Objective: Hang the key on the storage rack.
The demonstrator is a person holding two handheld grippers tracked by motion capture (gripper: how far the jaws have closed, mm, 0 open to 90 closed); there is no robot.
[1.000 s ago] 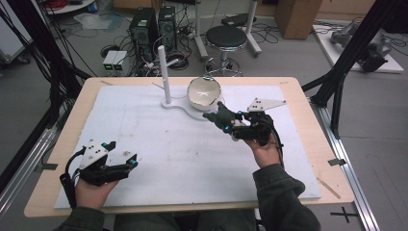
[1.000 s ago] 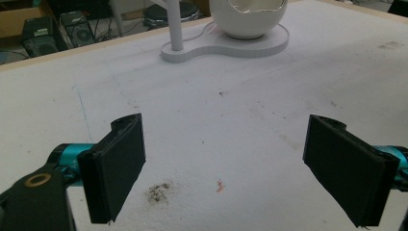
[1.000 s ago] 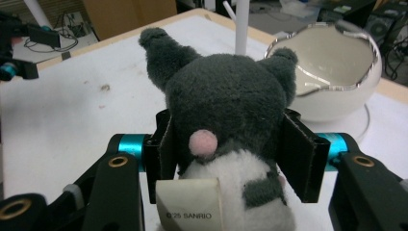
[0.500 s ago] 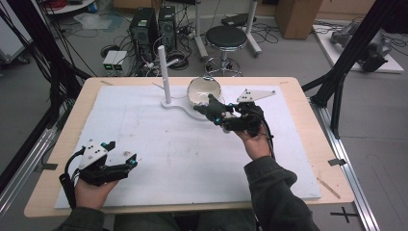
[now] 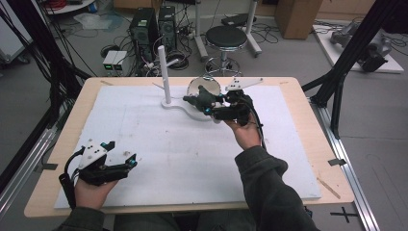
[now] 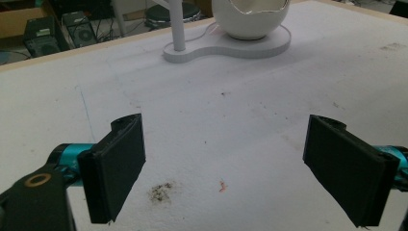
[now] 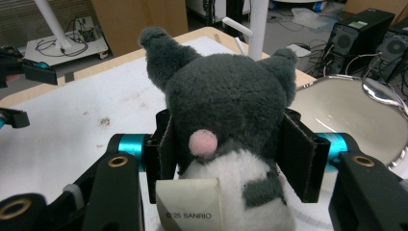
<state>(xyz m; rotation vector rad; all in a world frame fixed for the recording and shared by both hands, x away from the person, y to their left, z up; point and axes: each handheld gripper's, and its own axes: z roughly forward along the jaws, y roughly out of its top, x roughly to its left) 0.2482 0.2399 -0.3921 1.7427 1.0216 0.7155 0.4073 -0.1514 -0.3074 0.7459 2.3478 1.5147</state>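
Grey plush toy [image 7: 226,120] clamped in right tongs [image 5: 204,102], carried just over white bowl [image 5: 202,86]. Next: centre above bowl, lower, release. Left tongs [image 6: 226,168] agape, empty, resting on counter [image 5: 298,96].

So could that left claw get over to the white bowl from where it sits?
Probably yes. The left claw is open and empty, with bare mat up to the bowl. But the right claw, gripping the plush toy, crowds the bowl.

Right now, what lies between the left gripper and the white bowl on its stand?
Nothing: in the left gripper view, the stretch from the open left gripper to the white bowl is bare white mat, with small stains.
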